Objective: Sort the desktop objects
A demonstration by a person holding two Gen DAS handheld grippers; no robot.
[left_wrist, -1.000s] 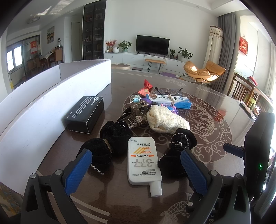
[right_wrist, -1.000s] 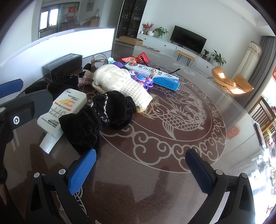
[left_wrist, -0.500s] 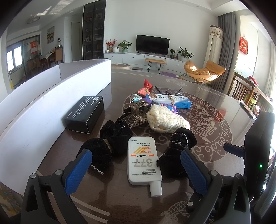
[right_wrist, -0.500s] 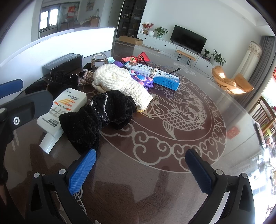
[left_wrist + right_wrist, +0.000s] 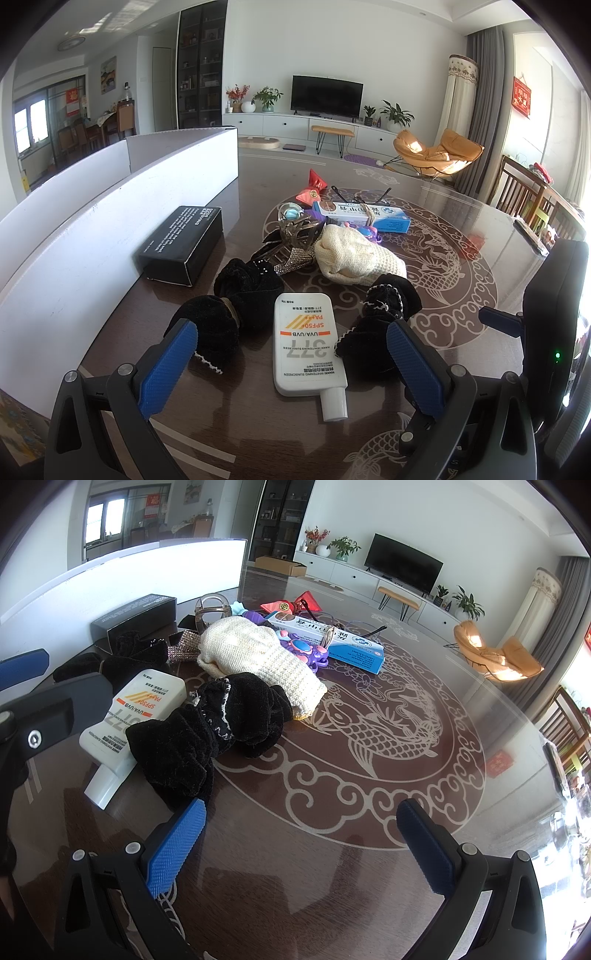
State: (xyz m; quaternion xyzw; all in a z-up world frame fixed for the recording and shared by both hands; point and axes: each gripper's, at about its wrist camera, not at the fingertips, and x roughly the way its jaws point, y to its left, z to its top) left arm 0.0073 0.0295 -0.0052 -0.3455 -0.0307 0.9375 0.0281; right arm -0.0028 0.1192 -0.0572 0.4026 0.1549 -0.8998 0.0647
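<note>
Nearest the left wrist camera, the left claw [image 5: 291,354] is hovering released, its blue pads spread wide and grasping nothing; between them a white sunscreen tube [image 5: 306,339] is lying flat on the bench [image 5: 461,280], cap toward the camera. A black velvet scrunchie [image 5: 210,332] is sitting just left of the tube, partly hidden behind the left pad, and another black scrunchie [image 5: 380,317] is touching the tube's right side, its near end cut off by the right pad. In the right wrist view the right claw [image 5: 299,840] is likewise hanging released over bare patterned bench, with that second scrunchie just beyond its left pad.

Farther in, a cream knitted pouch [image 5: 354,254] is lying at the centre of the bench, beside a rhinestone hair clip [image 5: 291,254] whose shape is hard to make out. A black box [image 5: 184,243] is resting against the white divider wall [image 5: 110,229] along the left edge. Beyond, a blue-and-white toothpaste box [image 5: 362,218] is covering a purple toy, and red packets [image 5: 314,184] are lying farthest.
</note>
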